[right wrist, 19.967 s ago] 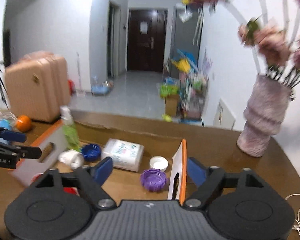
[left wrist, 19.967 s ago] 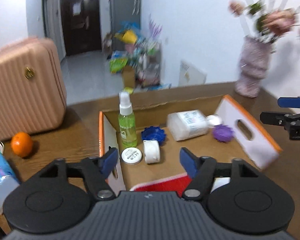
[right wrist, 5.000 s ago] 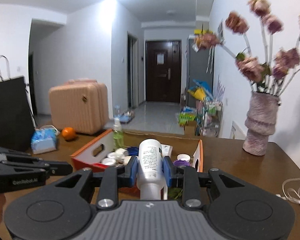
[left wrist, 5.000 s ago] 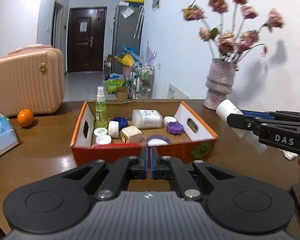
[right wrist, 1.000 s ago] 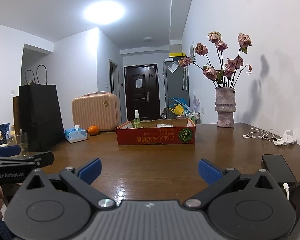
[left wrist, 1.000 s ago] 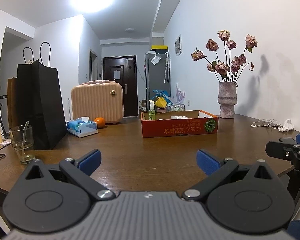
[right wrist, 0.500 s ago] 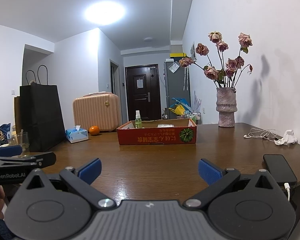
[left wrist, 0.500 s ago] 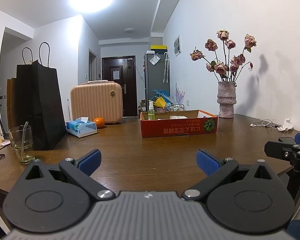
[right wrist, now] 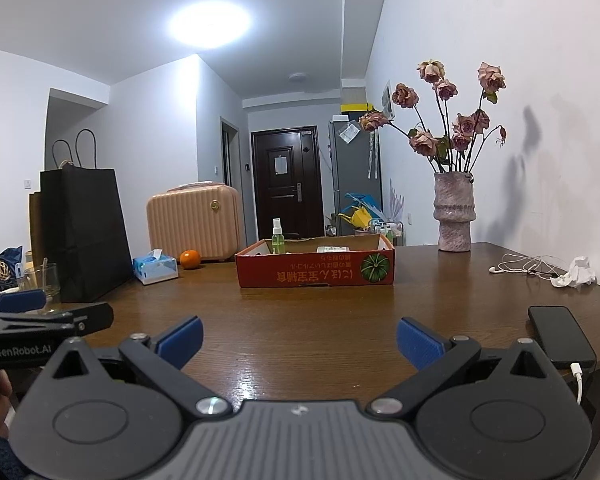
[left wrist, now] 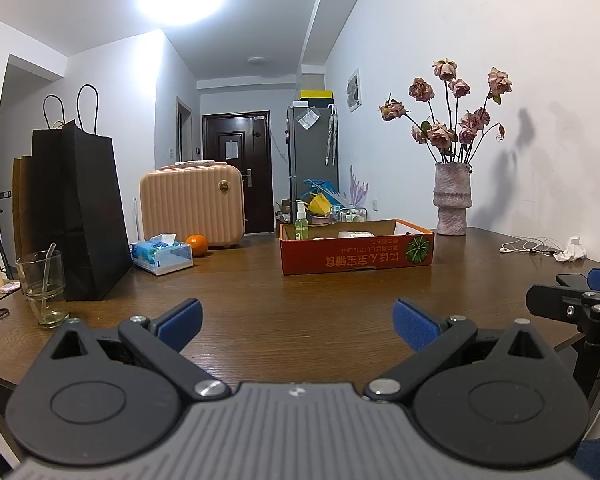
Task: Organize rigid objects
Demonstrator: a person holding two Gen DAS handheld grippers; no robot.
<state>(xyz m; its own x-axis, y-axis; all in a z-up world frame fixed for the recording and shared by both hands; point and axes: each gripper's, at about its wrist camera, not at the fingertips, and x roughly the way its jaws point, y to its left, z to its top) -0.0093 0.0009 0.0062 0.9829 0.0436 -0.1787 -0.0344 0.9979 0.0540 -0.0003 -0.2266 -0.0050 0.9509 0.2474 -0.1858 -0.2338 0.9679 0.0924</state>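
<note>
Both tongs, left gripper [left wrist: 296, 314] and right gripper [right wrist: 299, 334], spread wide, empty, well short of red cardboard box [right wrist: 315, 274]. Green spray bottle [right wrist: 277, 238], white container [right wrist: 332, 249] inside box. Sorting apparently finished.

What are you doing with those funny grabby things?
A person holds a pair of tongs in each hand, tidying small things into the red cardboard box on the wooden table. Right now the left tongs and right tongs are both open, empty, and well back from the box. A green spray bottle stands up inside it.
</note>
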